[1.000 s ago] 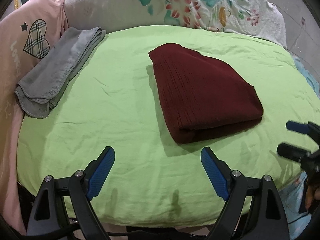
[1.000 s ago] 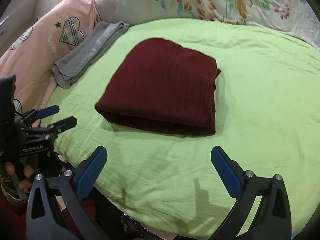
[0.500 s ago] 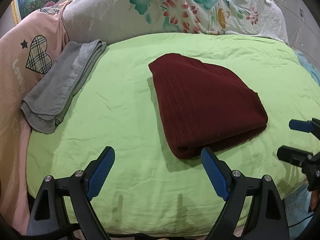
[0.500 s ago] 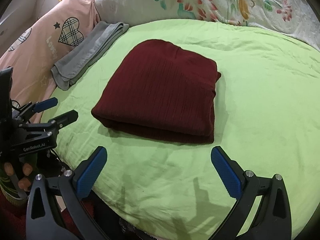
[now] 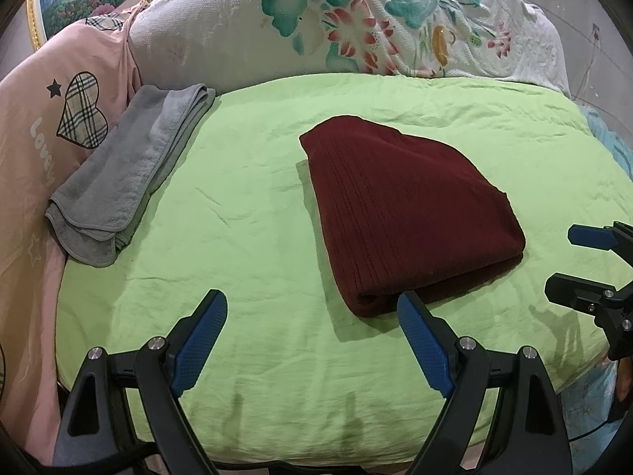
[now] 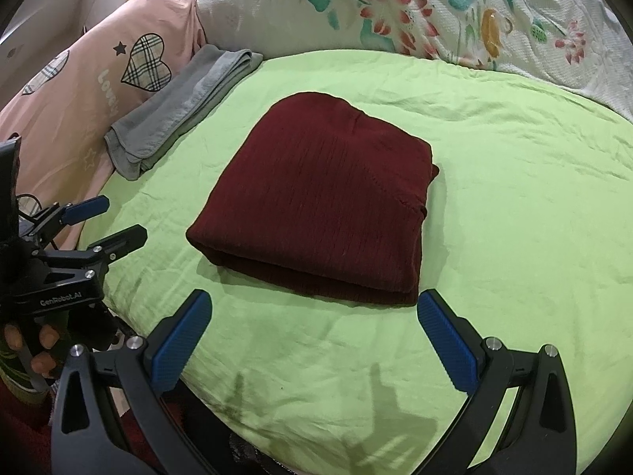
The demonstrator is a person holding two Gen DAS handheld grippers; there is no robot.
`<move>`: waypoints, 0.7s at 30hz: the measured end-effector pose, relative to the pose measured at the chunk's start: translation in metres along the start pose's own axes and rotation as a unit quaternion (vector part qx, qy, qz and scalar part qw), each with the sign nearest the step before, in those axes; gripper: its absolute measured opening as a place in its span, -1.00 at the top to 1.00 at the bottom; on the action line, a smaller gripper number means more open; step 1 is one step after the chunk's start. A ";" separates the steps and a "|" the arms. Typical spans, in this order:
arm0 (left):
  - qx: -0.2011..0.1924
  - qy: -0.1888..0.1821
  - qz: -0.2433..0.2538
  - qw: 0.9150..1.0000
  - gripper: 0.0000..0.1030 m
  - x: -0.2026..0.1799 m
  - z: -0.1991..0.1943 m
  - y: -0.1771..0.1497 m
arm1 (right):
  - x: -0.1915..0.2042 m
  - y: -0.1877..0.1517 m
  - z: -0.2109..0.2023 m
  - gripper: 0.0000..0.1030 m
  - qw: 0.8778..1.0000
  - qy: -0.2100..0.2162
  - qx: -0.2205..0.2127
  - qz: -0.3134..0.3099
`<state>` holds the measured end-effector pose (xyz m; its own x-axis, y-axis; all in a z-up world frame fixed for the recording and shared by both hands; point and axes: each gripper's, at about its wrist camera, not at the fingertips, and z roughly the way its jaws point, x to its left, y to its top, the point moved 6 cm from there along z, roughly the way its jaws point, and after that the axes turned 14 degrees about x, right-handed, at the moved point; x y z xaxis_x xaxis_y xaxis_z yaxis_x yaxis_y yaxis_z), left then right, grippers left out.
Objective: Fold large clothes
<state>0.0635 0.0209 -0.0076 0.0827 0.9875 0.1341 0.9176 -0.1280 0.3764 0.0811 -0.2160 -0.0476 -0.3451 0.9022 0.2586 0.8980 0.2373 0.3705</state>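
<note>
A dark red ribbed garment (image 5: 403, 213) lies folded into a thick rectangle in the middle of the green bed sheet (image 5: 245, 261); it also shows in the right wrist view (image 6: 328, 202). My left gripper (image 5: 312, 308) is open and empty, hovering over the sheet just before the garment's near left corner; it appears in the right wrist view (image 6: 107, 221) too. My right gripper (image 6: 314, 310) is open and empty just before the garment's near edge, and it shows in the left wrist view (image 5: 565, 261).
A folded grey towel (image 5: 130, 174) lies at the sheet's left edge, against a pink cover with a plaid heart (image 5: 81, 114). A white floral quilt (image 5: 356, 23) is piled along the back. The bed's front edge (image 5: 316, 451) is close below my grippers.
Both grippers have risen and drawn slightly toward the garment's near edge, staying open. The garment and the towel have not moved.
</note>
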 end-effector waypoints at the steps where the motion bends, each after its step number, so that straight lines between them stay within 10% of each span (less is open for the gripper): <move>1: 0.000 -0.002 -0.001 1.000 -0.72 0.000 0.000 0.000 | 0.000 0.000 0.001 -1.00 1.000 0.000 0.001 0.001; 21: 0.002 0.003 -0.003 1.000 -0.72 -0.001 0.003 0.004 | -0.005 0.005 0.005 -1.00 1.000 0.003 0.002 0.008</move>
<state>0.0683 0.0200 -0.0084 0.0753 0.9875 0.1386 0.9198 -0.1225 0.3729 0.0883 -0.2173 -0.0511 -0.3328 0.9035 0.2699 0.9043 0.2246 0.3630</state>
